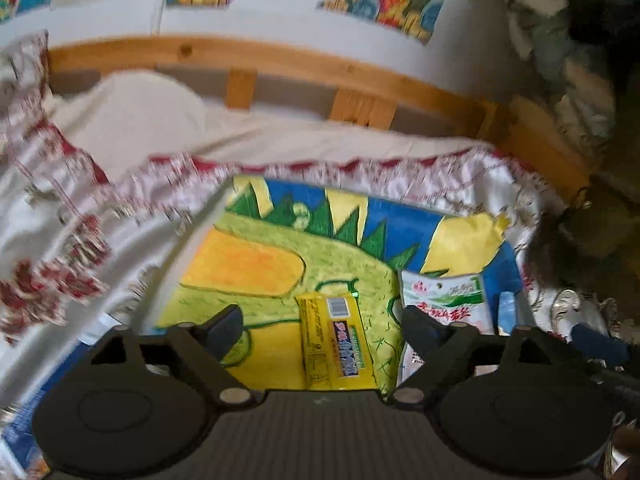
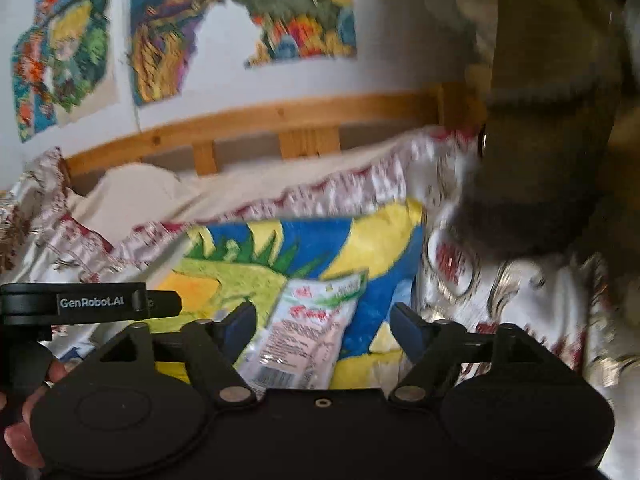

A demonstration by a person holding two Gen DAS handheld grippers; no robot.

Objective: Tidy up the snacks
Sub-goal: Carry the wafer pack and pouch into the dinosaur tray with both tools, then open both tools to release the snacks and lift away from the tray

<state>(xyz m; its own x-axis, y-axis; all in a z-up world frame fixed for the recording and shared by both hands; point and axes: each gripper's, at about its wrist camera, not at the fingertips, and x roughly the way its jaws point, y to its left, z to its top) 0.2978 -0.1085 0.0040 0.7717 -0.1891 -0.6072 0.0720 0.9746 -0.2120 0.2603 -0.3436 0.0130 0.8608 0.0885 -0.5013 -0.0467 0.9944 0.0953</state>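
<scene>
Yellow snack packet (image 1: 336, 344) lies between the wide-spread left claw (image 1: 320, 326); white snack pouch (image 2: 300, 332) between the wide right claw (image 2: 323, 326).

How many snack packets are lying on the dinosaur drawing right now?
2: a yellow bar between the left gripper's open fingers, and a white pouch to its right. Others may be hidden.

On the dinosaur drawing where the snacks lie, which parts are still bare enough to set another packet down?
The orange-and-green area left of the yellow snack bar is bare, up to the red-patterned cloth. The blue and yellow strip above the white packet is also free. It is crowded at the lower right, where the bar and packet lie side by side between the open left gripper.
</scene>
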